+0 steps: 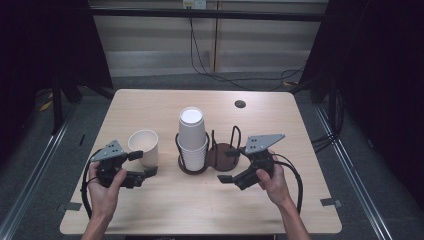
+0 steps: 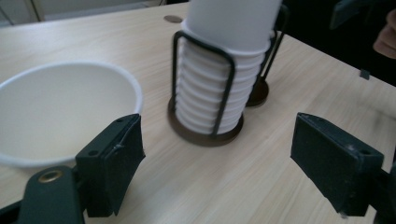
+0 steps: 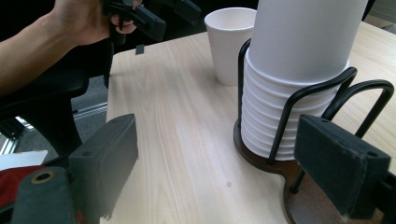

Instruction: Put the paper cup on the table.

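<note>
Jaws of the left gripper (image 1: 145,162) and the right gripper (image 1: 229,166) stand apart, holding nothing. One paper cup (image 1: 144,145) stands alone on the tabletop (image 1: 200,210), at nine o'clock from the cup stack (image 1: 192,140) in its wire holder (image 1: 222,157) - so, I judge, most cups remain.

White cup (image 1: 144,145); white cup stack (image 1: 192,137); dark brown rack (image 1: 220,156); light wood-grain table (image 1: 150,107).

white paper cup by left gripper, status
Left gripper open, beside lone white paper cup, not holding it. Right gripper open by black wire holder of stacked cups. Nothing in the way.
</note>
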Motion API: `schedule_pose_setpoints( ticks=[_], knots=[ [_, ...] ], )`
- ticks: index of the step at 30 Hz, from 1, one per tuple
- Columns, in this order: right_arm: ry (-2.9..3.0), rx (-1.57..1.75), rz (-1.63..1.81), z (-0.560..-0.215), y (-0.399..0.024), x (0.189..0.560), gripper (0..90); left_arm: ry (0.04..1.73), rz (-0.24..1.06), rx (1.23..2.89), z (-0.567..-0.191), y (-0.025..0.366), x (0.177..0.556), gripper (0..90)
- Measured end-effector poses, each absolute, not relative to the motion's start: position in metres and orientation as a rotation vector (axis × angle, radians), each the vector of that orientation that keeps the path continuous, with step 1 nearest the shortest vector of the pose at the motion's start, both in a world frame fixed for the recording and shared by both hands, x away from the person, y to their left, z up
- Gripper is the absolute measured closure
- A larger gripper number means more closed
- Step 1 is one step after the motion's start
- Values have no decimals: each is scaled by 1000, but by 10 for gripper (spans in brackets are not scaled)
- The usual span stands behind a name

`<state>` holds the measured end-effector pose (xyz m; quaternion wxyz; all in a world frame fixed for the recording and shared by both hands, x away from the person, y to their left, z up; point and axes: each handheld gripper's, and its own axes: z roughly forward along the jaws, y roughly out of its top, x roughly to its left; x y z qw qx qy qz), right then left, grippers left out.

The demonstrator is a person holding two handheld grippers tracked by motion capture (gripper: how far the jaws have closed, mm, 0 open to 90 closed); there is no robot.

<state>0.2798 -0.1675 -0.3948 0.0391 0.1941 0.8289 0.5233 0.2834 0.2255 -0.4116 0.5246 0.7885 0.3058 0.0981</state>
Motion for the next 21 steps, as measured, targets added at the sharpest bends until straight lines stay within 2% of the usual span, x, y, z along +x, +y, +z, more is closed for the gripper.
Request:
schedule_pose_setpoints(
  ticks=[4, 10, 14, 21],
  knots=[
    [2508, 624, 1603, -395, -172, 279, 136, 645, 246, 1784, -408, 208, 272, 168],
    [2476, 651, 1616, -395, -180, 274, 135, 548, 239, 1767, -412, 182, 257, 161],
    [2485, 658, 1611, -397, -179, 272, 135, 547, 190, 1717, -416, 171, 251, 159],
    [2467, 660, 1590, -394, -180, 265, 136, 564, 221, 1753, -430, 166, 246, 159]
  ],
)
